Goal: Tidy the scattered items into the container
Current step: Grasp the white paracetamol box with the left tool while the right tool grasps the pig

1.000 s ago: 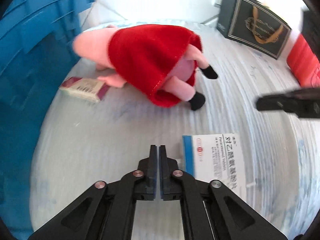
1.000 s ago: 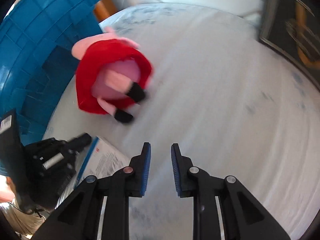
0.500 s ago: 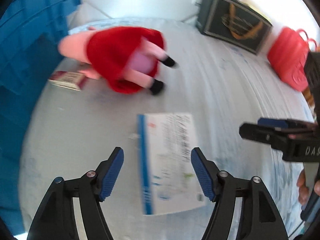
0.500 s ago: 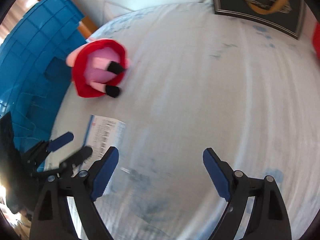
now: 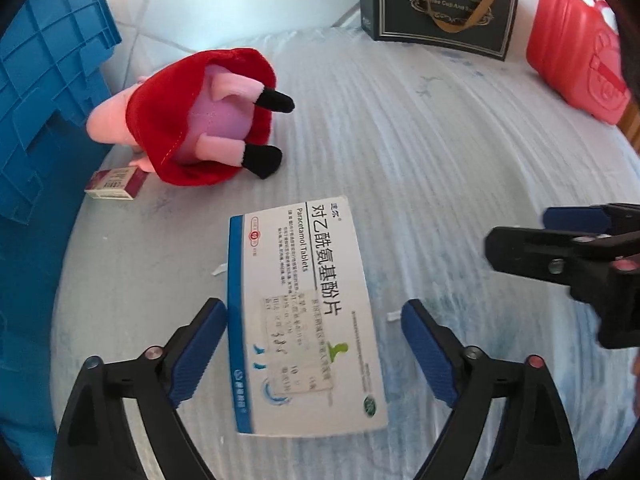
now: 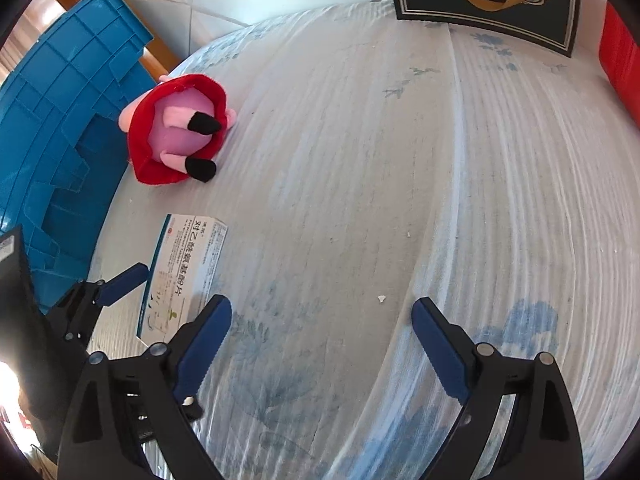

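A white and blue paracetamol tablet box [image 5: 304, 312] lies flat on the striped cloth; it also shows in the right wrist view [image 6: 184, 272]. My left gripper [image 5: 314, 320] is open, its fingers on either side of the box's near half, not touching it that I can see. A pink plush pig in a red dress [image 5: 200, 120] lies further back, with a small maroon box [image 5: 116, 184] beside it. The blue crate [image 5: 44, 92] stands at the left. My right gripper [image 6: 322, 320] is open and empty over bare cloth, right of the tablet box.
A black gift bag [image 5: 440, 4] with a gold handle stands at the back. A red bag [image 5: 576, 48] sits at the back right. The crate also shows in the right wrist view [image 6: 60, 120], left of the pig [image 6: 176, 144].
Both grippers have opened from shut or nearly shut. My left gripper has moved right and forward until its fingers straddle the tablet box. My right gripper has drawn back.
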{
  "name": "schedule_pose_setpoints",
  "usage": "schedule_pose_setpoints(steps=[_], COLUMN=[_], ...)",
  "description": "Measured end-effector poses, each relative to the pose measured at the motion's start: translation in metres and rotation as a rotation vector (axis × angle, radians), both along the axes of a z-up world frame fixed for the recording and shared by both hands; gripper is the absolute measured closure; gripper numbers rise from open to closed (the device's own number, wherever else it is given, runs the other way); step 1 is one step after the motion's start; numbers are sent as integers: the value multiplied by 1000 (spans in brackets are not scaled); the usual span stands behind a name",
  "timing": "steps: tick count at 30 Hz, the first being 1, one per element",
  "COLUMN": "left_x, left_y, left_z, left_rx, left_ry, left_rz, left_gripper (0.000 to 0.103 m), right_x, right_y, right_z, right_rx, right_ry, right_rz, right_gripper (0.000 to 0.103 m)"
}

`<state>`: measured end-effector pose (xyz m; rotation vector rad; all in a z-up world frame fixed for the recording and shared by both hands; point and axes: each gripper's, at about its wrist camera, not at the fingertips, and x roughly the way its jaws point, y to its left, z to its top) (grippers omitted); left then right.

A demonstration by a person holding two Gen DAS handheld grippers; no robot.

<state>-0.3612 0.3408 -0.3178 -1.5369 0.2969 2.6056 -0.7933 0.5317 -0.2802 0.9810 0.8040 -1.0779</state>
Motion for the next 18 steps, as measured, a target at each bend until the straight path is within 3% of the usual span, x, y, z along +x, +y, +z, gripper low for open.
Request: schedule_pose_setpoints(steps=[4,7,10,12,13,14,15,17,18], left_x=[0,6,-1,-1,-1,0,0,0,-1], left_y=[-10,-28,-38,-45,-50,-53,-55,-56,-53], left_z=[5,25,11,9,11,11,12,14,15], left_rx=[-17,23,67,144,191,228,250,269,276], left_ry=[-15,51,-9,-4,4,8,3,-17,-31], left_rz=[54,92,113,127,138,145,147,142,116], left_gripper=[9,7,0,10,18,34,39,39,34], right_x=[-9,-11,-7,-3,-1,2,4,6,6], right_y=[4,8,9,11,12,12,12,11,10], right_z=[5,6,5,5,5,5,5,3,2], right_rx=[-14,-20,-21,-22,-26,-28,-29,-27,-26], right_ry=[1,-9,-23,-28,-24,-18,-10,-2,-5], right_rz=[-11,-17,-21,-21,-21,-20,-24,-21,-25], right_gripper=[10,10,10,10,10,10,10,10,10])
